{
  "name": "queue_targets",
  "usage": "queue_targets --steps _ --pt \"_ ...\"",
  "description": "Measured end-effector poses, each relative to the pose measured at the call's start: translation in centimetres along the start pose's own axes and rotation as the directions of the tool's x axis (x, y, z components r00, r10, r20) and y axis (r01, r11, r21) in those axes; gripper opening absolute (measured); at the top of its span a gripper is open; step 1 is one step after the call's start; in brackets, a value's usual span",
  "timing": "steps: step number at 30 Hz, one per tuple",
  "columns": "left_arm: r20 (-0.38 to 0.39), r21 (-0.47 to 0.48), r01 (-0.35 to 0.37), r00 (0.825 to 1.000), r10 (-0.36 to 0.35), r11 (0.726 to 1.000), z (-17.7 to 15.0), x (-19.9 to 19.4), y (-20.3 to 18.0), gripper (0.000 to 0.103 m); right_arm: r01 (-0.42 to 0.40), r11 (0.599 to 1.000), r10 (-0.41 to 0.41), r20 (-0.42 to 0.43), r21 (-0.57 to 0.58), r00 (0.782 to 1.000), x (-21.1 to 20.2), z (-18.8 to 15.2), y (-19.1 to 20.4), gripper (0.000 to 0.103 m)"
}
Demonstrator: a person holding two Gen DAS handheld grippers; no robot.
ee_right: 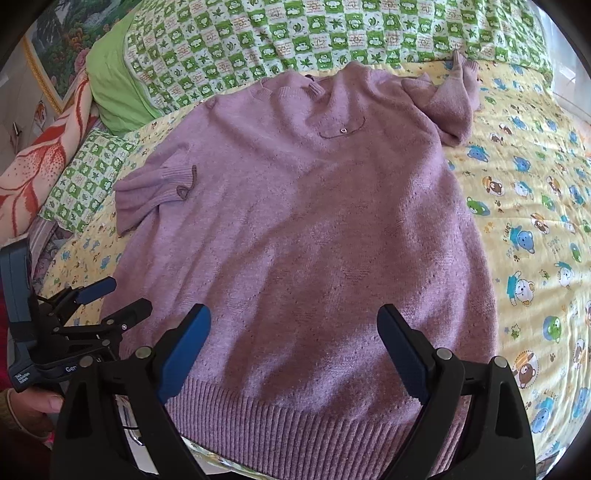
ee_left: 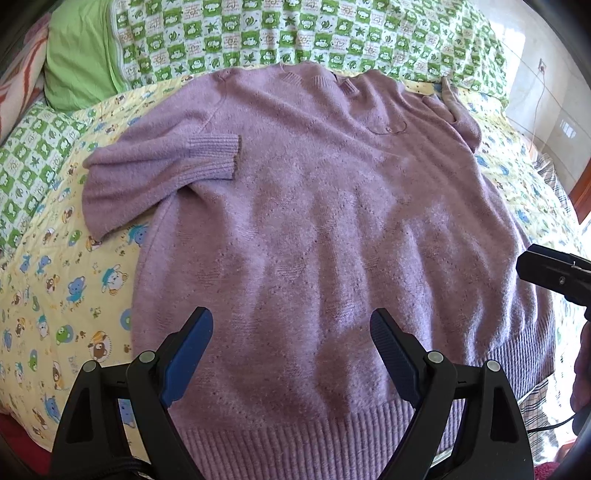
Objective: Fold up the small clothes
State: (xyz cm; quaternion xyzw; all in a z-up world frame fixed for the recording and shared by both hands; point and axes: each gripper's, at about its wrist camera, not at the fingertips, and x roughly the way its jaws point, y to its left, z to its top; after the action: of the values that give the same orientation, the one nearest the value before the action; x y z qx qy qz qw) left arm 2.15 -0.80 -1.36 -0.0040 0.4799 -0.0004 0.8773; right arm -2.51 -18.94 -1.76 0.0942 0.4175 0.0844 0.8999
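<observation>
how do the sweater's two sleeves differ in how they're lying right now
The left sleeve is folded inward, its ribbed cuff lying on the sweater's body. The right sleeve is bunched by the shoulder, cuff pointing up toward the green checked blanket, off the body. Both are the same purple knit.

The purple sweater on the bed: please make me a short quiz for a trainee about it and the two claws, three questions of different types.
1. True or false: the left sleeve cuff lies folded in over the body of the purple sweater.
2. Multiple choice: the left claw and the right claw are (A) both shut on the hem, (B) both open above the sweater's lower part, (C) one open and one shut.
3. Fill in: the sweater lies on a yellow quilt printed with cartoon ______.

Key: 1 true; 2 B; 3 animals.
</observation>
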Motion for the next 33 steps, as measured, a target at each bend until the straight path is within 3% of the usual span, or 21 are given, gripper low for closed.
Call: queue_targets --steps 7,15,25,28,33 --pt "-0.025 -0.007 -0.002 1.000 0.002 1.000 1.4 1.2 -0.9 0.088 -0.007 0.999 0.008 -0.009 0.039 1.000 -0.2 1.5 -2.2 0.092" --pt "-0.031 -0.021 0.012 0.999 -0.013 1.000 4.6 2.8 -1.4 0.088 -0.001 0.990 -0.005 0.041 0.140 0.999 -0.6 5.4 -6.5 0.092" --pt "-0.013 -0.042 0.012 1.000 -0.013 0.999 11.6 5.5 -1.4 0.088 0.046 0.976 -0.073 0.119 0.214 0.990 -0.4 12.1 -12.4 0.091" --pt "-0.008 -0.072 0.021 1.000 -0.022 0.997 14.2 6.4 -0.9 0.088 0.055 0.970 -0.092 0.149 0.237 0.984 -0.1 14.9 -14.8 0.086" --pt "-0.004 -0.095 -0.003 1.000 0.002 0.995 18.0 8.4 -0.3 0.088 0.085 0.955 -0.139 0.178 0.283 0.974 1.4 20.7 -19.1 0.063"
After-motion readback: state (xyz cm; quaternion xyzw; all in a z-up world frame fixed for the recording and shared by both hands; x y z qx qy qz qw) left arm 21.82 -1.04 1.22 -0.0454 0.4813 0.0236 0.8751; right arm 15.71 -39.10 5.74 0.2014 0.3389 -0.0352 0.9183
